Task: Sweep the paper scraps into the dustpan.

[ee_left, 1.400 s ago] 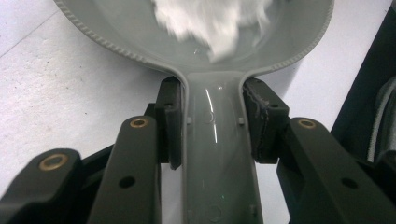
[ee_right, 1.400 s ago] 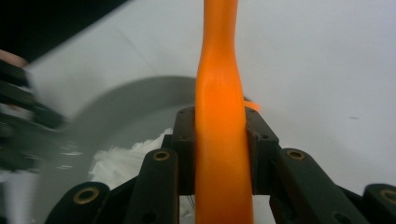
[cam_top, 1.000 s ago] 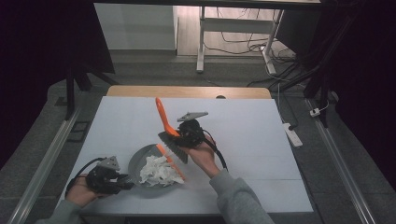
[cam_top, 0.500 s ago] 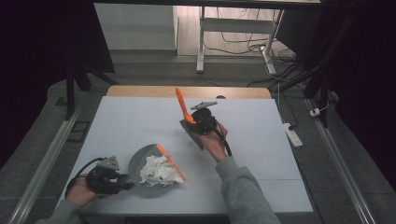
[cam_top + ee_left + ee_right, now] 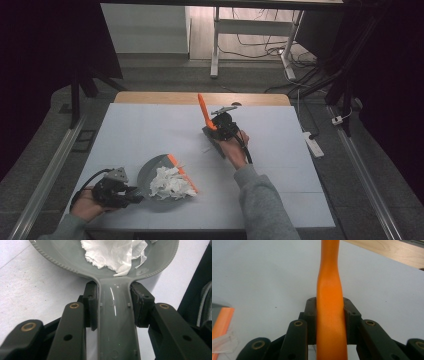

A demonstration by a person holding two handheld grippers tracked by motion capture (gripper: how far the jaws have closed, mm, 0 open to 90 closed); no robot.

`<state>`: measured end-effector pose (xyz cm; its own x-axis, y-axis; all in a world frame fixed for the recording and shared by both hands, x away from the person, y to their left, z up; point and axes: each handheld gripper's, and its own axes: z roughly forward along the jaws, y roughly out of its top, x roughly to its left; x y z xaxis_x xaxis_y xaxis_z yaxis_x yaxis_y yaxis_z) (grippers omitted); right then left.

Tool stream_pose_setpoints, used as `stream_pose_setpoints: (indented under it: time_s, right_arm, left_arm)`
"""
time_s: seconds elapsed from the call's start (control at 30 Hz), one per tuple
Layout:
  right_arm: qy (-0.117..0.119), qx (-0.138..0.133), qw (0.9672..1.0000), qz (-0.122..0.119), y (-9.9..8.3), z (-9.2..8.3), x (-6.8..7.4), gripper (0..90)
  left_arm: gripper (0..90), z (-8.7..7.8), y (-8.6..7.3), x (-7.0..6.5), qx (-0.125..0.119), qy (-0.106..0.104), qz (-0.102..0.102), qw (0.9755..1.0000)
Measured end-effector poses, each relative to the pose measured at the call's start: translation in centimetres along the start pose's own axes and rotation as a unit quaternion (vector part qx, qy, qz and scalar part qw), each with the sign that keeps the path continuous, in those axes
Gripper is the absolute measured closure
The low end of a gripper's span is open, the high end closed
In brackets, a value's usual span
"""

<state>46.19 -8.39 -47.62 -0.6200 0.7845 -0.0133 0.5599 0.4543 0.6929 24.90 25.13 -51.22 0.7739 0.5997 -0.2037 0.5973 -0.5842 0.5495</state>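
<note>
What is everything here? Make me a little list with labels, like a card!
Left gripper: shut on the grey dustpan handle
Right gripper: shut on the orange brush handle, farther back on the table
In the dustpan: crumpled white paper
Dustpan edge: orange strip
Table: pale top, wooden far edge

The grey dustpan looks like glossy moulded plastic, with highlights along its handle and a ribbed rim. The white wad in it is thin, crumpled, torn-edged paper. The orange handle is smooth plastic with a soft sheen. The black jaws are matt, with brass-coloured rivets. The bench top is matt pale grey, faintly grainy, with a bare wood strip along its far edge.
</note>
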Motion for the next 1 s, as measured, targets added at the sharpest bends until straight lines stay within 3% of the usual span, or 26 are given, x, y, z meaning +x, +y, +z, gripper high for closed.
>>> stream_pose_setpoints:
  time_s: [0.27, 0.7, 0.9, 1.0]
  right_arm:
    - [0.008, 0.016, 0.9998, -0.010, 0.3, 0.8, 0.9, 70.5]
    - [0.054, 0.029, 0.9962, -0.062, 0.2, 1.0, 5.6, 70.5]
    - [0.085, 0.029, 0.9927, -0.081, -0.3, 0.6, 8.0, 70.5]
    - [0.111, 0.025, 0.9905, -0.077, -0.4, 0.5, 8.8, 70.5]
  left_arm:
    - [62.0, 0.0, 0.0, 0.0, 0.001, 0.001, 0.000, 1.0000]
    - [61.9, 0.1, 0.1, 0.0, 0.002, 0.003, -0.002, 1.0000]
    - [62.0, 0.1, 0.1, 0.0, 0.001, 0.002, -0.002, 1.0000]
    - [62.0, 0.1, 0.1, 0.0, 0.001, 0.001, -0.002, 1.0000]
